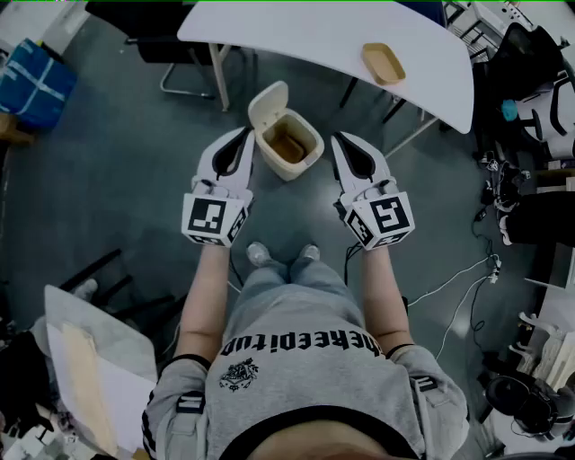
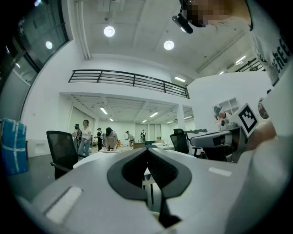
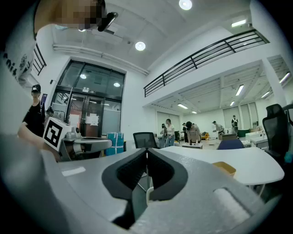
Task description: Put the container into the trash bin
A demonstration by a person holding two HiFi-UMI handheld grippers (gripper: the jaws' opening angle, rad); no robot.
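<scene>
The container [image 1: 384,63] is a shallow tan tray lying on the white table [image 1: 305,27] at the far right; it also shows in the right gripper view [image 3: 224,167]. A cream trash bin [image 1: 293,168] stands on the floor in front of the table, its lid flipped open. My left gripper [image 1: 243,137] hangs just left of the bin and my right gripper [image 1: 340,140] just right of it. Both are shut and hold nothing; in their own views the jaws of the left [image 2: 147,149] and of the right [image 3: 146,150] meet at the tips.
A blue bag [image 1: 32,77] sits on the floor at far left, near a chair's legs [image 1: 184,85]. Cables [image 1: 454,287] and equipment crowd the right side. A desk with papers [image 1: 94,359] is at lower left. Several people stand far off [image 2: 85,137].
</scene>
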